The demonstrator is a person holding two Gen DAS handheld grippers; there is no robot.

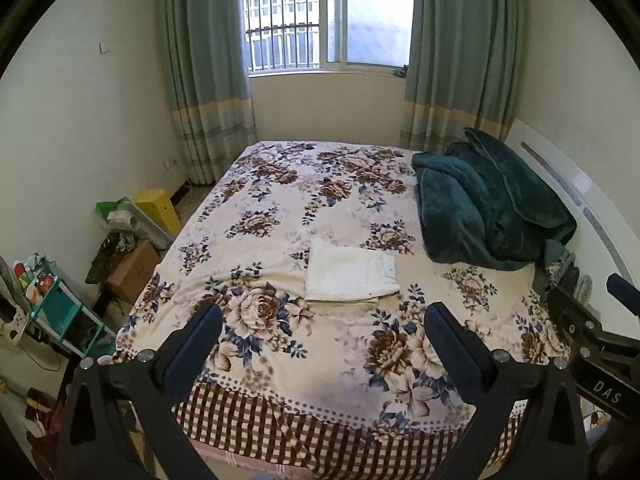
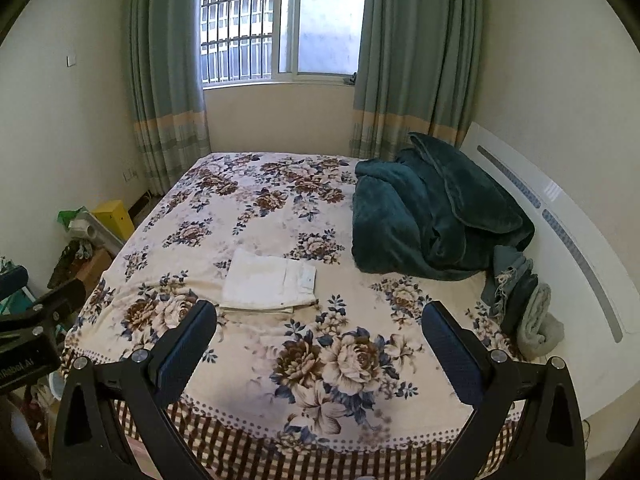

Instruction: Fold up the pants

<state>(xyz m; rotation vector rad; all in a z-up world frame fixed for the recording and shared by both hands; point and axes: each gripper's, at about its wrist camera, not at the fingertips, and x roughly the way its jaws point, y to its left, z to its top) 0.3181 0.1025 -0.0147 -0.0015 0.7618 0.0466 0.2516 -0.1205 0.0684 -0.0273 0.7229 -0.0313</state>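
Both cameras look from just past the near edge of the bed, tilted down and facing the window on the far wall. Each one sits right behind its own 2 fingers, which fill the bottom of its picture.

The left wrist view stands a little to the left. It sees the right gripper at its right edge.

The right wrist view stands a little to the right. It sees the left gripper at its left edge.

Both views share the whole bed top, the folded white pants near the middle, the green blanket by the far right corner, and the curtains.
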